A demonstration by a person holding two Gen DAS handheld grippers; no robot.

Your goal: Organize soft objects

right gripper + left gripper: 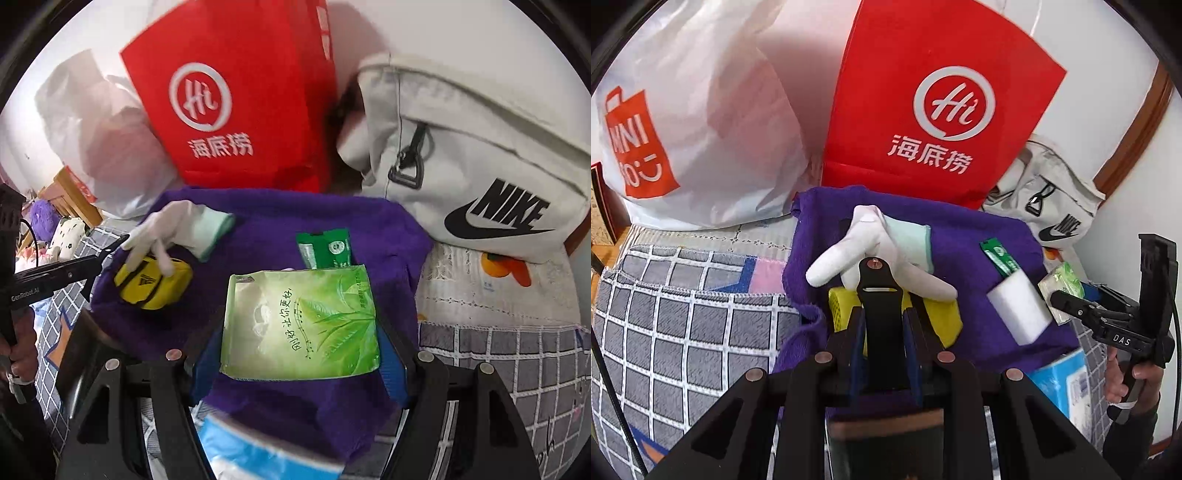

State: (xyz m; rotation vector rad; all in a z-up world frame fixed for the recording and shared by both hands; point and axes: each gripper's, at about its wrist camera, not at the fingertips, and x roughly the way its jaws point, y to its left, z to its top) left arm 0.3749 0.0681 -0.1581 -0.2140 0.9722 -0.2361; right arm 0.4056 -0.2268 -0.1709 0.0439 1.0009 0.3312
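A purple towel (960, 236) (295, 210) lies spread on the bed and carries the small items. A white glove (871, 240) (173, 225) with a mint cuff rests on a yellow pouch (945, 321) (155, 284). My left gripper (884, 312) (110, 254) hovers over that pouch. It is shut on a flat black strap-like piece (879, 295) with a copper rivet. My right gripper (301, 332) (1060, 299) is shut on a green tissue pack (299, 321) (1065, 277) above the towel. A white sponge block (1019, 310) and a green sachet (997, 258) (328, 247) lie nearby.
A red bag (934, 92) (236, 92), a white plastic bag (701, 129) and a white Nike bag (480, 166) stand behind the towel against the wall. A blue tissue pack (1060, 380) (251, 450) lies at the towel's near edge. Grid-patterned bedding (683, 314) (517, 369) lies on both sides.
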